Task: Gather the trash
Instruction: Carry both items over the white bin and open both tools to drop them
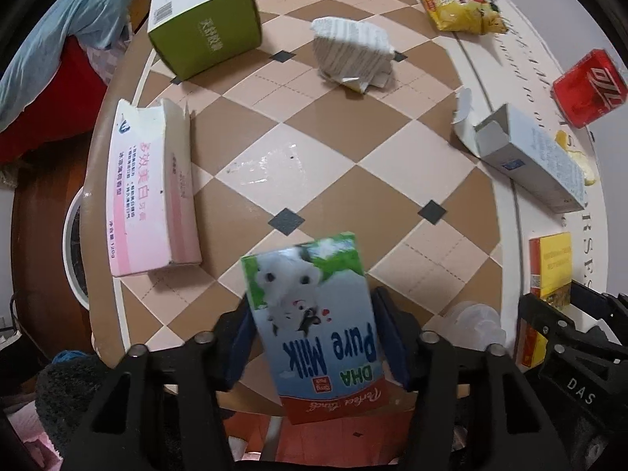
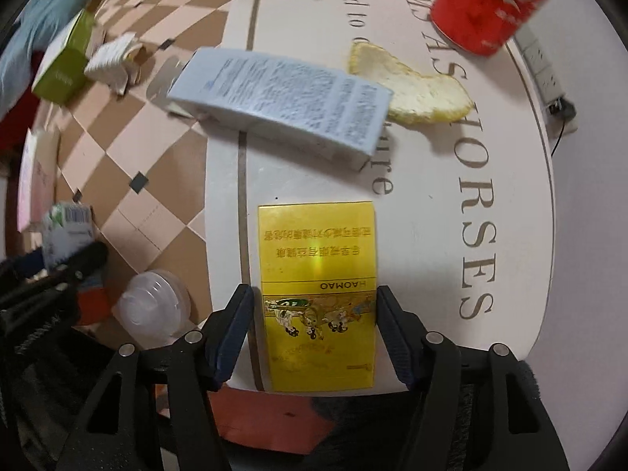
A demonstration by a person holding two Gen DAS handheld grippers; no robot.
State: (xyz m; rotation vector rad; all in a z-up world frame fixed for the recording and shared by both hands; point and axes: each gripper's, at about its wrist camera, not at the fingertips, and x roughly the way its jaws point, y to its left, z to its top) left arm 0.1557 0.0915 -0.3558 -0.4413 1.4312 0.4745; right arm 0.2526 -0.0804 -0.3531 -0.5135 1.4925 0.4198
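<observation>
Yellow pack (image 2: 318, 294) btwn right tool (image 2: 314, 333) pads, contact unclear.

Seven cardboard packs are lying on the surface: one milk carton (image 1: 314, 314), one pink toothpaste box (image 1: 151, 192), one green box (image 1: 204, 27), one grey-white open box (image 1: 530, 157), one yellow cigarette pack (image 2: 318, 294), and one crumpled white paper carton (image 1: 353, 51) are showing, so six, not seven. One red can (image 1: 588, 88) is standing there. One yellow snack bag (image 1: 459, 10), one piece of peel (image 2: 416, 94) and one clear plastic lid (image 2: 153, 306) are lying alongside. Two hand-held grippers are showing.
</observation>
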